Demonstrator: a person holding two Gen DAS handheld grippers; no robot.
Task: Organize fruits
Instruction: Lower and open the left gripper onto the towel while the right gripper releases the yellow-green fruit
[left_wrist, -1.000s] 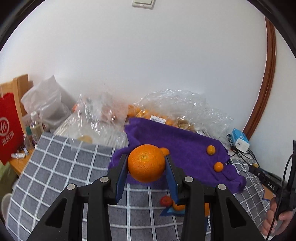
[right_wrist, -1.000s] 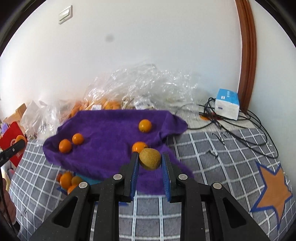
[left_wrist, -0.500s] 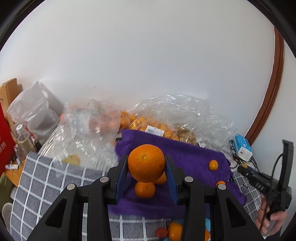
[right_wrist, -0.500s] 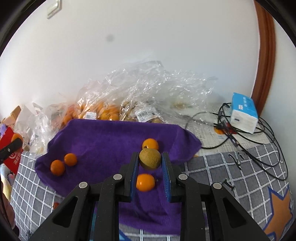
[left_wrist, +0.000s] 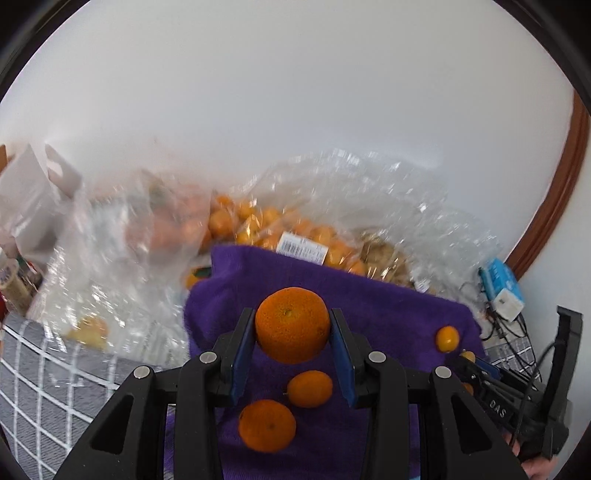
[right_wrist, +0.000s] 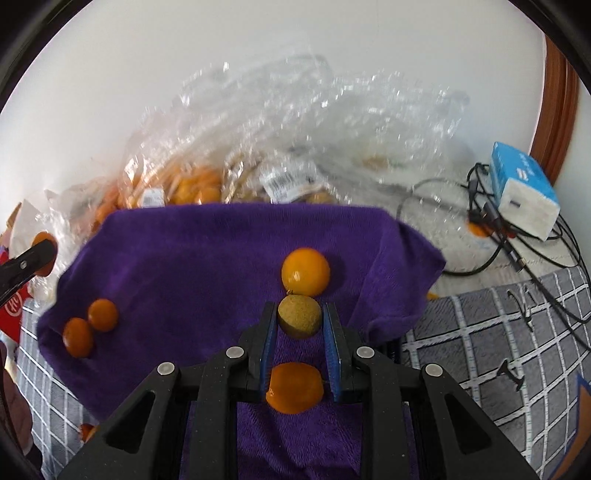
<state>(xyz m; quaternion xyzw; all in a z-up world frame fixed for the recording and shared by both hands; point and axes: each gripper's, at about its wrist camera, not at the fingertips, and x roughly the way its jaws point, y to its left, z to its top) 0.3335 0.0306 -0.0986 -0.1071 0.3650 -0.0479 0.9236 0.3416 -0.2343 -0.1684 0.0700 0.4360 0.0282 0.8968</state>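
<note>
So the left gripper (left_wrist: 292, 345) is clamped on a big orange (left_wrist: 291, 324), blue pads pressed against both sides, held up over the purple towel (left_wrist: 388, 306). The right gripper (right_wrist: 300, 334) has its jaws pinched tight on a small brownish-green fruit (right_wrist: 299, 316), also above the towel.

Count on the towel, going left to right in the right wrist view: a pair of small oranges touching each other (right_wrist: 90, 326) by the left edge, then one orange under the right gripper's fingers (right_wrist: 294, 387), and a rounder yellow-orange one (right_wrist: 305, 271) just past the held fruit. That makes four loose.

Behind the towel there's a pile of clear plastic bags (right_wrist: 280, 140) stuffed with more oranges, too blurry to count. Off to the right sit a blue and white box (right_wrist: 523, 195) and tangled black cables (right_wrist: 517, 258), on a grey checked cloth (right_wrist: 498, 332).
</note>
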